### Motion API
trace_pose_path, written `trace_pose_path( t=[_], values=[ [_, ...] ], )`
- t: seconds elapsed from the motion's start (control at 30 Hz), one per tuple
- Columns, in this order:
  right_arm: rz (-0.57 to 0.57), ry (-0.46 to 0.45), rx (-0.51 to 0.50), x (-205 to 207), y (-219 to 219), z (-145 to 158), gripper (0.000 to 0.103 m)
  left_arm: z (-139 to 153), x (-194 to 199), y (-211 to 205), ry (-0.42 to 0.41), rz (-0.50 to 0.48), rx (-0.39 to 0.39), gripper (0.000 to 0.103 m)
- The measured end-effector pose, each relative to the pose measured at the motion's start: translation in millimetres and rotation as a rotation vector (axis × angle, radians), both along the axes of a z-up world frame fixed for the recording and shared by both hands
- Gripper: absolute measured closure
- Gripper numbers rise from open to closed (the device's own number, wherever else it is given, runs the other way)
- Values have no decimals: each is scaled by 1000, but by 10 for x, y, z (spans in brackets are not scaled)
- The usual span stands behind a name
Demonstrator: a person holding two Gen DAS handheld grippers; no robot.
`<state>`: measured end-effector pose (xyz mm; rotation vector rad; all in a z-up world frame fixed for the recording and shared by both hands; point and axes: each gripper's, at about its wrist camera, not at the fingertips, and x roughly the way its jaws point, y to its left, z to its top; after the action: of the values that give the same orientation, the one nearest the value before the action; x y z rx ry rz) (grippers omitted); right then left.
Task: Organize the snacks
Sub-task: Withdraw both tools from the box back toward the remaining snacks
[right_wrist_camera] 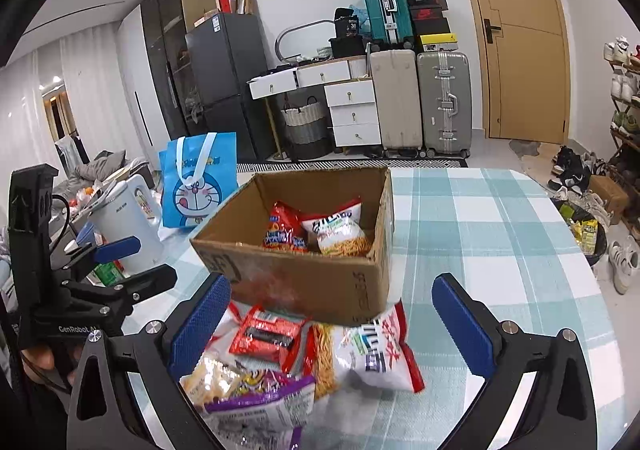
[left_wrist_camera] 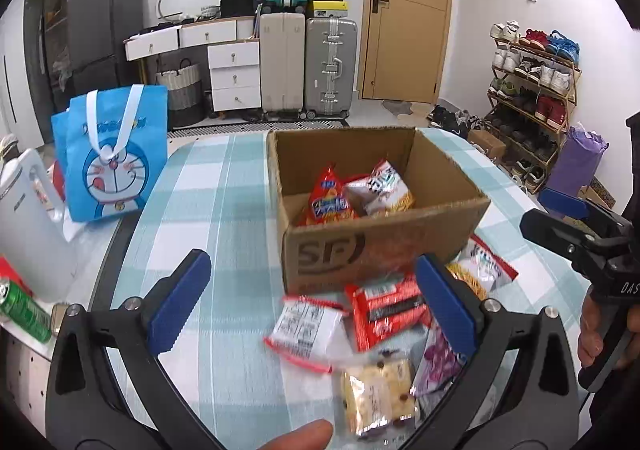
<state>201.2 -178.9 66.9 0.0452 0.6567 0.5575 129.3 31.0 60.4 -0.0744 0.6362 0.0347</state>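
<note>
One cardboard box (left_wrist_camera: 376, 250), two snack packets inside (left_wrist_camera: 360, 192), three suitcases (left_wrist_camera: 330, 66)

A blue cartoon tote bag (left_wrist_camera: 114, 154) stands off the checked tablecloth's (left_wrist_camera: 208, 186) far left corner, a white kettle (left_wrist_camera: 30, 218) beside it. Against the back wall stand three suitcases (left_wrist_camera: 308, 62), white drawers (left_wrist_camera: 234, 70), a dark fridge (left_wrist_camera: 106, 22) and a wooden door (left_wrist_camera: 404, 14); a shoe rack (left_wrist_camera: 532, 90) lines the right wall.
</note>
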Motion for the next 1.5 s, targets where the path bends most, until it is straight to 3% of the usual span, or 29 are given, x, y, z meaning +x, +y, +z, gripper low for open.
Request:
trace_pose_path(
  t=[0.43,0.73,0.9,1.5],
  values=[
    [-50,9,-34,-369,-222,-84,1,-101,-488,-33,-2,0,-3,1],
    [-63,58,-48,-417,-315,-294,1,-258,-564,-94,32,-5,3,1],
    [-36,82,-27,-407,-251,-391,1,-356,-561,-124,50,-11,11,1],
    [138,147,-123,-550,171,-579,1,-634,-427,-204,141,-48,34,1]
  ],
)
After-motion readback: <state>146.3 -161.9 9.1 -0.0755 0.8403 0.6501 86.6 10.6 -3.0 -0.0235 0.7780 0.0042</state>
